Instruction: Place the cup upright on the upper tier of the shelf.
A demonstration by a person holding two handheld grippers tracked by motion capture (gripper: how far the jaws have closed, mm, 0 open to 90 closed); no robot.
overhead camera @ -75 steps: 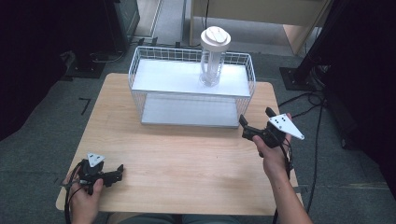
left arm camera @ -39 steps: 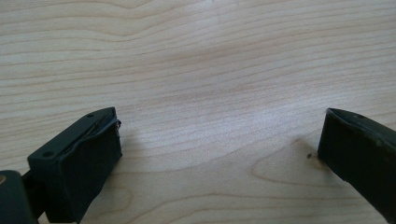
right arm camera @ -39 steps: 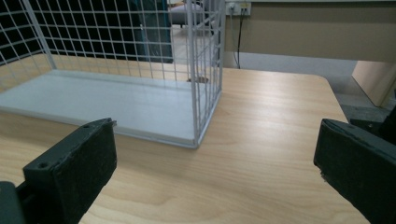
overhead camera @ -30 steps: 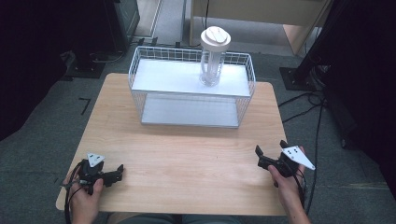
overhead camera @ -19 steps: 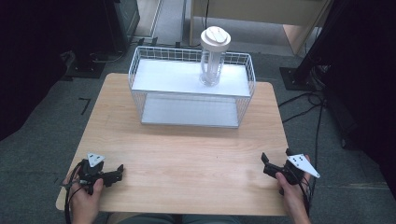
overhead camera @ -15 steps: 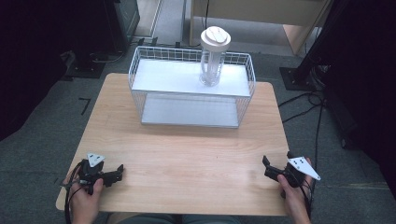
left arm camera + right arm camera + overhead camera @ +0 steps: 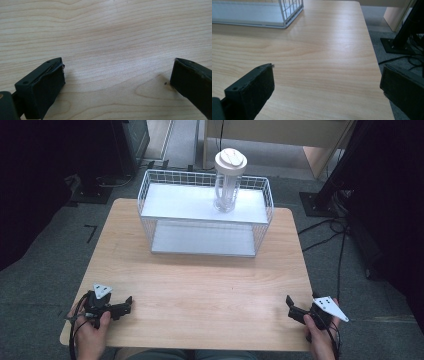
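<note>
A white wire basket (image 7: 150,200) stands at the back of the wooden table (image 7: 200,285). A clear tumbler with a white lid (image 7: 228,182) stands upright inside the basket, towards its right end. My left gripper (image 7: 127,305) rests low at the near left corner, open, with bare wood between its jaws (image 7: 117,65). My right gripper (image 7: 291,309) sits at the near right corner, open and holding nothing (image 7: 328,68). The basket's front right corner (image 7: 287,15) lies far ahead of the right gripper, to its left.
Dark equipment stands (image 7: 330,190) and cables (image 7: 345,235) lie on the grey floor to the right of the table. The table's right edge (image 7: 374,57) runs close beside my right gripper. Bare wood stretches between the grippers and the basket.
My right gripper has drawn back from beside the basket's front right corner to the near right corner of the table. The left gripper, the basket and the tumbler have not moved.
</note>
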